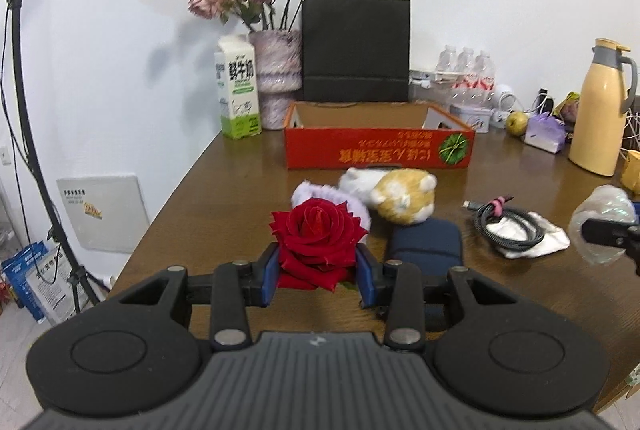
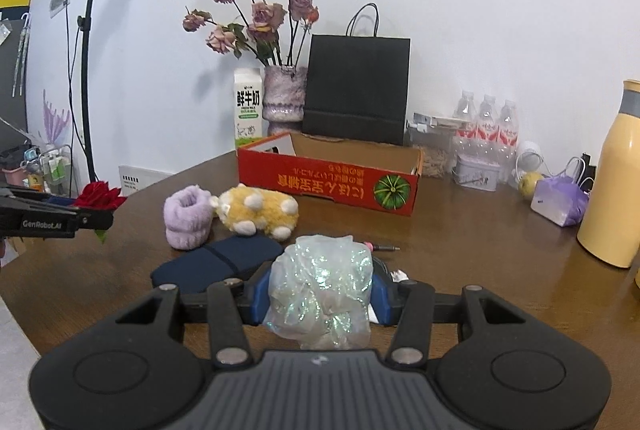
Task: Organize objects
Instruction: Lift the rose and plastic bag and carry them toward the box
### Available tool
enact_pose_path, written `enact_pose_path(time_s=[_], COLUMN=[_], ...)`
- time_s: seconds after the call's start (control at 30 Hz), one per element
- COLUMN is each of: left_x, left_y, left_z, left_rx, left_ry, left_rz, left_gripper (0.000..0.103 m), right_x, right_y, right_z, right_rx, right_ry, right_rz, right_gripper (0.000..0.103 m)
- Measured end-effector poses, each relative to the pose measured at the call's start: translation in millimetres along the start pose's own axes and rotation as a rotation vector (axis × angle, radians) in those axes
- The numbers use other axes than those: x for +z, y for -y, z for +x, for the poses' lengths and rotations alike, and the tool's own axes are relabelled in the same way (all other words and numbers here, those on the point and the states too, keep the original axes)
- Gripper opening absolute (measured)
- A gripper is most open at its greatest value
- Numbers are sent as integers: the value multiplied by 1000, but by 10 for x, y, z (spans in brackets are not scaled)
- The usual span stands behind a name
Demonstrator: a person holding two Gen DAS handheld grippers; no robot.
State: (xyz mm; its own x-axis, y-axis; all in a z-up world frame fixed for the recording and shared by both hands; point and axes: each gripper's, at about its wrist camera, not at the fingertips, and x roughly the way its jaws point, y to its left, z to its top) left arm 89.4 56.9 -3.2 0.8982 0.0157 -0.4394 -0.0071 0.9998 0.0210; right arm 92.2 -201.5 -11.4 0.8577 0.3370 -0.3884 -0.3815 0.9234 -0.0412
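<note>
Left wrist view: the left gripper holds a red velvet artificial rose, its blue-padded fingers closed against the bloom's lower petals. The rose sits above the brown wooden table, in front of a lilac fluffy wrist band and an orange-and-white plush toy lying on its side. A dark navy fabric pouch lies just right of the gripper; further right, a coiled black cable rests on a white cloth. Behind the toy stands an open red cardboard box printed with a green pumpkin; its interior shows bare cardboard where visible. At the back stand a white-and-green milk carton, a mottled pink vase of dried roses, a black paper bag and a cream thermos jug.

Right wrist view: the right gripper grips a crumpled iridescent plastic wrapper, fingers pressed to both its sides, held above the table nearer the camera than the pouch and box. The left gripper and rose appear at the left edge, well apart from the right gripper.
</note>
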Motion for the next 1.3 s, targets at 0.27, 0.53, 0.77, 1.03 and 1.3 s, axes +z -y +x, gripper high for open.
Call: enact_pose_path(time_s=[0.27, 0.53, 0.77, 1.03, 1.3], left_x=[64, 231, 429, 626, 855], left_y=[154, 266, 310, 342, 338], left_z=[36, 146, 303, 549, 913], left_rx=[-25, -40, -36, -40, -50], left_ry=[15, 37, 64, 77, 71], left_rz=[5, 1, 2, -6, -14], left_gripper=[39, 39, 39, 39, 39], right_x=[85, 196, 343, 552, 814], right_y=[-43, -86, -126, -96, -43], right_z=[53, 190, 393, 675, 1028], right_rx=[11, 20, 36, 47, 49], right_ry=[12, 18, 24, 38, 48], right_rz=[-5, -13, -24, -21, -9], right_gripper=[47, 47, 47, 47, 47])
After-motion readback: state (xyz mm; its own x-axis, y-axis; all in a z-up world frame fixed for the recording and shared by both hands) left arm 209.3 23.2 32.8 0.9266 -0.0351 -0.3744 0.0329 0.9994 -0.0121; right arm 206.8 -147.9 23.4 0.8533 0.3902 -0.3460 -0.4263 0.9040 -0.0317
